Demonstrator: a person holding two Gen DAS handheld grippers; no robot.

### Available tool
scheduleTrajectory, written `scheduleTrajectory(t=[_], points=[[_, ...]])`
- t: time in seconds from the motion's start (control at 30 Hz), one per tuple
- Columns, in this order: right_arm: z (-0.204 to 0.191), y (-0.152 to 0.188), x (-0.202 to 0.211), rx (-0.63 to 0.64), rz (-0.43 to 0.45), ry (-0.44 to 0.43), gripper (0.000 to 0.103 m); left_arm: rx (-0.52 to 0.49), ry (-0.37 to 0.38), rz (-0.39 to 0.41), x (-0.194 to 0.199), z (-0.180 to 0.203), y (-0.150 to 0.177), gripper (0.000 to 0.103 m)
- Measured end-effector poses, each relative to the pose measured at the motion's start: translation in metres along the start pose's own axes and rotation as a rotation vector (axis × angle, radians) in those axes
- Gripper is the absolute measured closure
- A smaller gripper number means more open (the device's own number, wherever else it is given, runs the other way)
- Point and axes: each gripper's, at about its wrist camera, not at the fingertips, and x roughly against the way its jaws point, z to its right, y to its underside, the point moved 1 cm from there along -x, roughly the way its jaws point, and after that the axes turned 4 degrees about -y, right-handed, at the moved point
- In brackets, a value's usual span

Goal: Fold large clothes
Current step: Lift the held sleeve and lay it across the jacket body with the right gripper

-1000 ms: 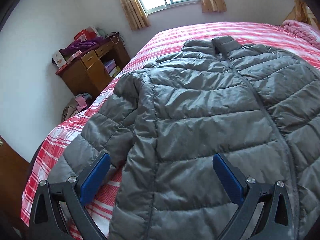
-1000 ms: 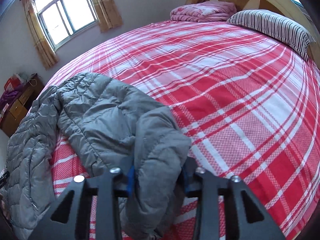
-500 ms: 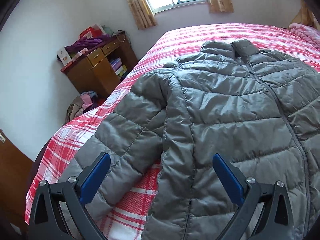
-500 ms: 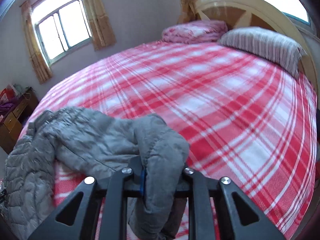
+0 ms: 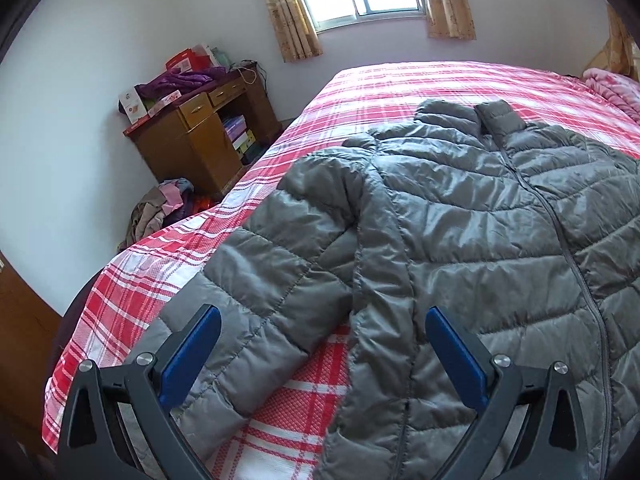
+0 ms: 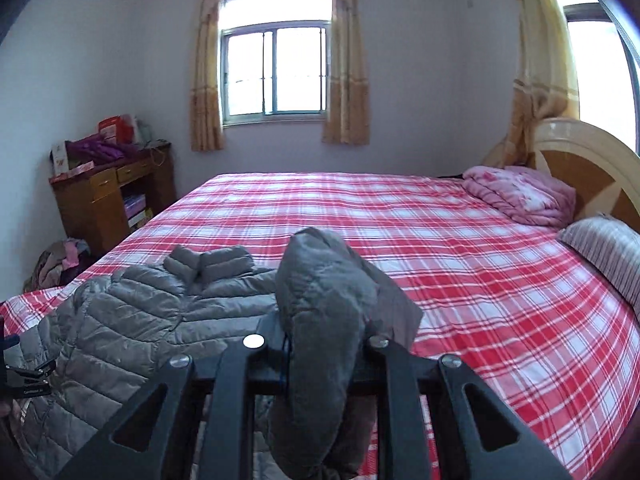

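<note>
Right claw (image 6: pixel 326 364) clamped on a grey sleeve (image 6: pixel 320 312), jaws lately tightened around it, jacket (image 6: pixel 132 320) lying lower left on the bed (image 6: pixel 460 280). Left claw (image 5: pixel 320 356) spread wide, empty, above the other sleeve (image 5: pixel 260 300), long axis running toward upper right.
</note>
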Motion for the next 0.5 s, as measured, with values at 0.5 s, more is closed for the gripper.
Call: scheduleTrajectory(t=[0.5], points=[[-0.117,0.05,-0.095,0.151,-0.174,-0.125,0.083,0.045,-0.047,-0.009,-0.041,-0.001,-0.031,0.001]])
